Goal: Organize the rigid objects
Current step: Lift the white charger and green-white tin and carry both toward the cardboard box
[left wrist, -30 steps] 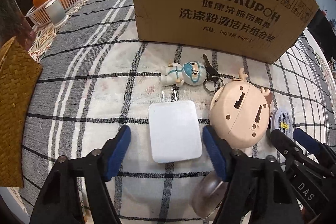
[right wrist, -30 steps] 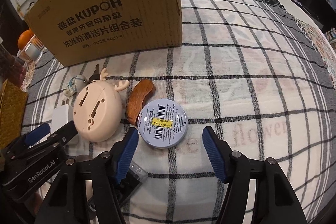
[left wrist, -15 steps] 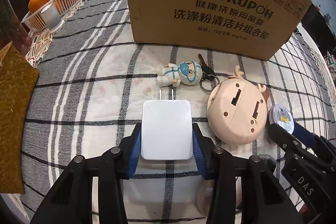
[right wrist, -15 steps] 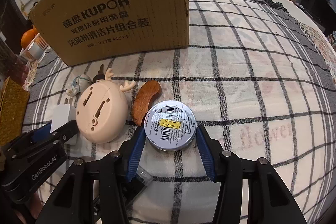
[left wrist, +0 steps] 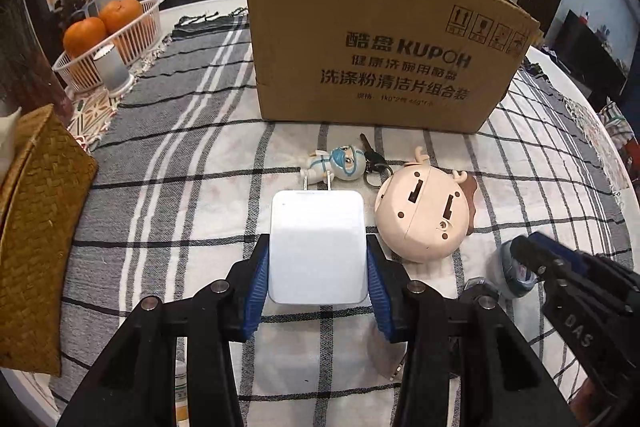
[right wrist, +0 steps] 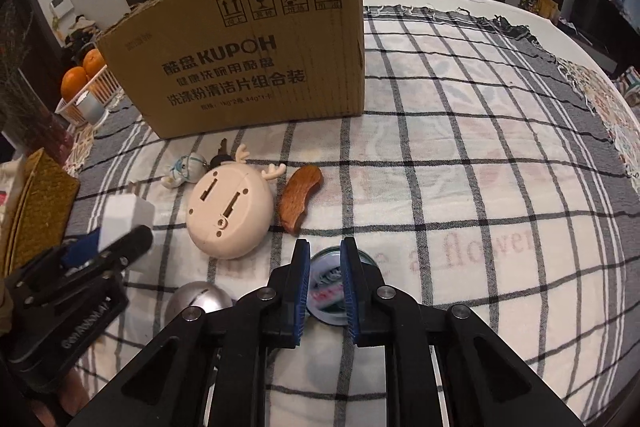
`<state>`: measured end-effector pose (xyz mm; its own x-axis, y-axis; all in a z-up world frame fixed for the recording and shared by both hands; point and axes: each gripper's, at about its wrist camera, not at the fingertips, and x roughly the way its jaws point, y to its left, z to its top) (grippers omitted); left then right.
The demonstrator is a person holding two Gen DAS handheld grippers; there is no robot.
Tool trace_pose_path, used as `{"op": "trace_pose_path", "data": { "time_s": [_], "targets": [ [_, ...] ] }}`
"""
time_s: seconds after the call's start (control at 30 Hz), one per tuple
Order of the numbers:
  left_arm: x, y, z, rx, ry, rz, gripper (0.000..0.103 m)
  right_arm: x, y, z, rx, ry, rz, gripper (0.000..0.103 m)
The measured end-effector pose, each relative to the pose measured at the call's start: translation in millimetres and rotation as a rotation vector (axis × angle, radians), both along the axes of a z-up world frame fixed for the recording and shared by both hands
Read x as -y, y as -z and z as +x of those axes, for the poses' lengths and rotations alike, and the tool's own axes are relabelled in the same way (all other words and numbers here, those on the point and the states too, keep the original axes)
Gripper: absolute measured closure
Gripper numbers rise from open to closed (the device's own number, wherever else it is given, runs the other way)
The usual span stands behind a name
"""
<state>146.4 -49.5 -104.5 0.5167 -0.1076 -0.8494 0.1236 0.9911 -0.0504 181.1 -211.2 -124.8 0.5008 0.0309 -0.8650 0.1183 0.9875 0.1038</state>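
Observation:
My left gripper (left wrist: 318, 267) is shut on a white plug charger (left wrist: 318, 243) and holds it above the checked cloth. My right gripper (right wrist: 325, 275) is shut on a round tin (right wrist: 330, 291), now tilted on edge between the blue pads. A beige deer-shaped toy (left wrist: 424, 215) lies face down right of the charger; it also shows in the right wrist view (right wrist: 230, 213). A small masked figurine (left wrist: 340, 163) with keys (left wrist: 370, 157) lies behind. A brown wooden piece (right wrist: 300, 199) lies beside the deer toy. A cardboard box (left wrist: 380, 55) stands at the back.
A white basket with oranges (left wrist: 108, 39) and a small cup (left wrist: 110, 67) stand at the back left. A woven straw box (left wrist: 32, 227) sits at the left edge. A shiny metal dome (right wrist: 198, 301) lies near the front, left of my right gripper.
Both grippers have risen with their loads. The charger has lifted off the cloth. The tin has turned from flat to on edge between the right pads, which stand closer together.

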Motion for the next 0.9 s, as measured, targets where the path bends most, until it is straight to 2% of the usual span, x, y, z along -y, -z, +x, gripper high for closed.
{"op": "trace_pose_path", "data": {
  "time_s": [0.13, 0.2, 0.27, 0.43, 0.5, 0.57, 0.7, 0.8, 0.9],
  "targets": [
    [3.4, 0.9, -5.0, 0.005, 0.016, 0.014, 0.059, 10.6, 13.1, -2.2, -0.024, 0.029, 0.046, 0.084],
    [5.0, 1.6, -7.5, 0.003, 0.022, 0.013, 0.059, 10.5, 11.8, -6.2, -0.007, 0.029, 0.035, 0.076],
    [5.2, 3.0, -8.1, 0.001, 0.025, 0.013, 0.059, 9.4, 10.6, -9.6, 0.006, 0.018, 0.034, 0.059],
    [6.8, 6.9, -8.2, 0.000, 0.029, 0.025, 0.059, 6.7, 10.5, -16.8, 0.026, 0.024, -0.018, 0.058],
    [6.6, 8.9, -7.3, -0.007, 0.030, 0.022, 0.059, 7.0, 14.4, -15.9, 0.013, 0.024, -0.032, 0.056],
    [6.6, 10.8, -6.5, -0.012, 0.028, 0.022, 0.059, 8.0, 18.9, -15.3, 0.008, 0.023, -0.035, 0.048],
    [6.4, 15.3, -5.5, -0.022, 0.023, 0.031, 0.059, 8.0, 23.7, -13.4, -0.003, 0.026, -0.065, 0.047],
    [8.6, 16.9, -6.6, -0.026, 0.029, 0.031, 0.059, 13.3, 34.4, -11.7, -0.047, 0.044, -0.039, 0.047],
    [9.7, 17.2, -6.7, -0.029, 0.033, 0.026, 0.059, 16.3, 36.8, -13.1, -0.038, 0.053, -0.025, 0.048]
  ]
}}
